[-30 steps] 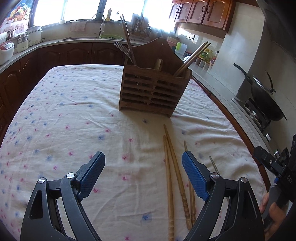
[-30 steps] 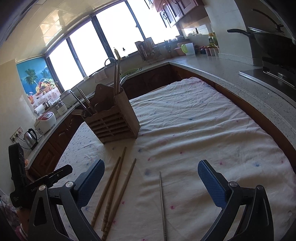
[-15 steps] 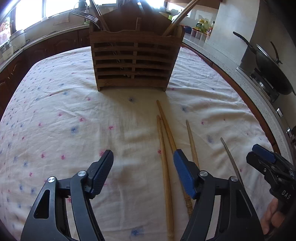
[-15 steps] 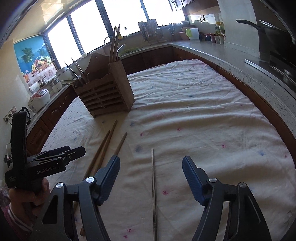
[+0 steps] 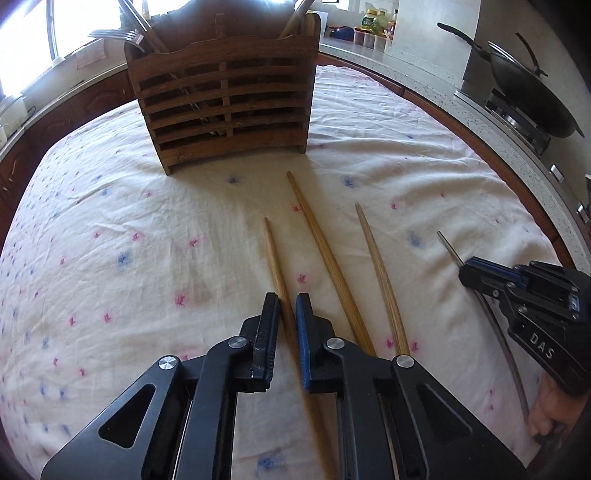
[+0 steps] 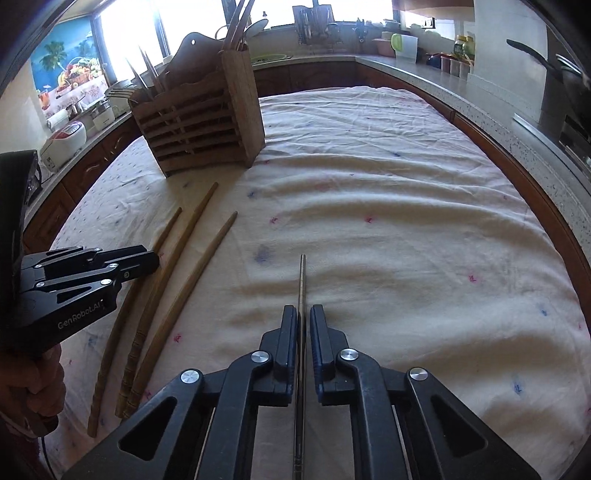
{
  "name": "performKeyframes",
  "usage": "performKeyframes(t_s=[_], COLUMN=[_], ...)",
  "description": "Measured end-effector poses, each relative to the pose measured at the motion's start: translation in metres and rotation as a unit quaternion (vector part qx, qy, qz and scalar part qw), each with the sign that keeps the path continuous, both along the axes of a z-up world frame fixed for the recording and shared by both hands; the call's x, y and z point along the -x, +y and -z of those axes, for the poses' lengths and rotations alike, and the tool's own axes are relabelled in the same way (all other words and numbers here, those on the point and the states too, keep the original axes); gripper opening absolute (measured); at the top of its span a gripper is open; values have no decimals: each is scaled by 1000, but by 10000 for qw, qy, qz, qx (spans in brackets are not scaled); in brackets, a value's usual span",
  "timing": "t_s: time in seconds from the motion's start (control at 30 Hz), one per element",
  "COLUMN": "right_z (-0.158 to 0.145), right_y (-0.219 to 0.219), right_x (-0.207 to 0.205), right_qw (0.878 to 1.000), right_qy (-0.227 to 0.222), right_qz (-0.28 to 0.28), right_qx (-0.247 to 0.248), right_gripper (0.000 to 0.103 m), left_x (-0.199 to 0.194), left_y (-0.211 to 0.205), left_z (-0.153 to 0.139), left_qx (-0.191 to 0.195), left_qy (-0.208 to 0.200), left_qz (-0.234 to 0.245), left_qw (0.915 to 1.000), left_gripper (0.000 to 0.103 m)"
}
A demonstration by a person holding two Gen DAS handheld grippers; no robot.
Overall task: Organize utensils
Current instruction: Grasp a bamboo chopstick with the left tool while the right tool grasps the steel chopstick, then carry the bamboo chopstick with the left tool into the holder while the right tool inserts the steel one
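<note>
The table (image 6: 406,184), under a flowered cloth (image 5: 110,258), carries everything. At its 12 o'clock end in the left view stands the slatted wooden holder (image 5: 225,99), with forks (image 5: 118,35) in its left compartment and chopsticks in its right.

Between the holder and the cameras lie three wooden chopsticks, well apart from the holder, pointing toward 12 o'clock. The left chopstick (image 5: 273,254) runs between the fingers of the left gripper (image 5: 282,325), which are drawn narrow about it; whether the pads truly touch the wood cannot be told. The middle chopstick (image 5: 325,254) and right chopstick (image 5: 380,273) lie free just beside it, toward 3 o'clock.

The metal chopstick (image 6: 302,284) lies apart from the wooden ones, at 3 o'clock of them, and passes between the fingers of the right gripper (image 6: 303,332), closed narrowly on it with little or no gap visible.

The step in hand is judged to be the pick-up: both sticks appear to be pinched while still lying on the cloth. Next, each would need lifting clear, tipping upright, and lowering into a compartment of the holder.

The handle ends of the gripped sticks are hidden beneath the gripper bodies. The holder's back compartments and its contents are hard to make out against the window glare.
</note>
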State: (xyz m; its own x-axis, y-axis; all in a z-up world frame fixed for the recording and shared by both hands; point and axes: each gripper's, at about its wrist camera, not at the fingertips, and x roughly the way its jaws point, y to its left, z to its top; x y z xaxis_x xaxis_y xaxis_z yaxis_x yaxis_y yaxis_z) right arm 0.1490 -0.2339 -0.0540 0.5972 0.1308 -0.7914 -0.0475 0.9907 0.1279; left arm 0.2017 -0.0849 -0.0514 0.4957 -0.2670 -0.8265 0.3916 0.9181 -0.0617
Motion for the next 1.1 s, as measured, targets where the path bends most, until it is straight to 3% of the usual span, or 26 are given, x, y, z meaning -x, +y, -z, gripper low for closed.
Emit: performKeyframes(t_s=[0.17, 0.33, 0.43, 0.67, 0.7, 0.73, 0.77, 0.9, 1.1], right_z=[0, -1, 0, 1, 1, 1, 1, -4, -41], right_y=[3, 3, 6, 12, 13, 13, 12, 8, 4], right_x=[-4, -14, -22, -33, -32, -32, -32, -28, -12], right_qw=[9997, 9995, 9996, 9994, 9994, 9994, 9995, 9994, 9976], right_qy=[32, 56, 78, 43, 31, 32, 42, 23, -441], right_qz=[-130, -150, -201, -328, -334, -320, -306, -322, -316], right_qx=[-208, -262, -206, 52, 100, 131, 112, -129, -432], right_gripper=[11, 12, 14, 13, 12, 11, 5, 4, 4], left_x=[11, -2, -13, -19, -21, -21, -23, -17, 2], left_y=[13, 7, -6, -25, -23, -21, -18, -2, 28], left_z=[-2, -8, -6, 0, 0, -1, -1, -9, -44], left_qx=[114, 130, -12, -304, -271, -253, -211, 57, 673], left_qy=[168, 180, 204, -27, -14, 4, 43, 67, -166], left_qz=[51, -46, 26, 210, 214, 190, 173, 69, -115], left_qw=[9998, 9997, 9998, 9993, 9994, 9995, 9996, 9999, 9975], left_gripper=[7, 8, 16, 16, 15, 7, 5, 5, 5])
